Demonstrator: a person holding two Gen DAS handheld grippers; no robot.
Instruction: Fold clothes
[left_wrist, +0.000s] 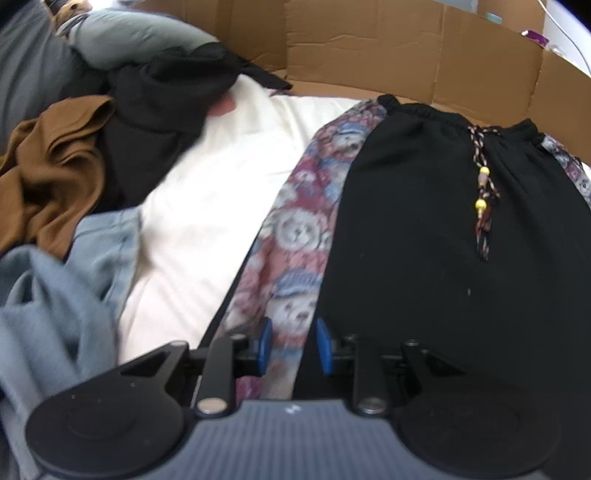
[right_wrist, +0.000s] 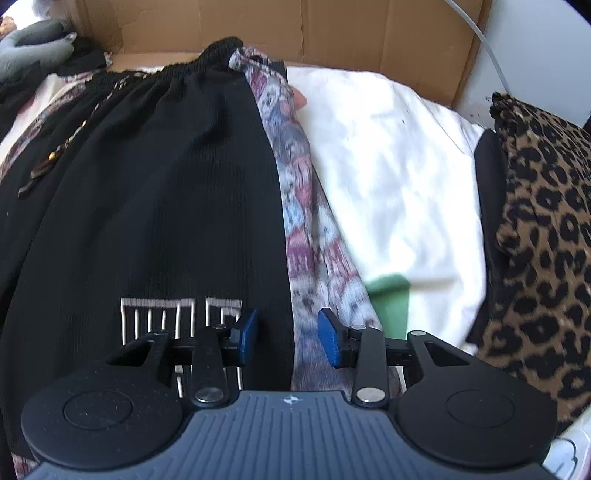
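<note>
White bedding covers the work surface, with a brown cardboard wall standing behind it; we see a heap of unfolded clothes off to the left side and a leopard-print cushion on the right. Laid flat in the middle are the black trousers, waistband toward the cardboard; a braided drawstring with yellow beads lies over the front, a teddy-bear print stripe runs down each side, and a white block graphic sits low on one leg. The cloth looks thin, ribbed and limp; we judge it will slump and slip easily. Our left gripper hovers over the left bear stripe, its blue fingers narrowly apart and holding nothing; our right gripper hangs over the right edge of the black panel, fingers moderately apart and also empty. We judge the trousers are spread out and the first fold is not yet begun; next, each gripper needs to drop to its side seam and pinch it, then carry one leg across onto the other.
</note>
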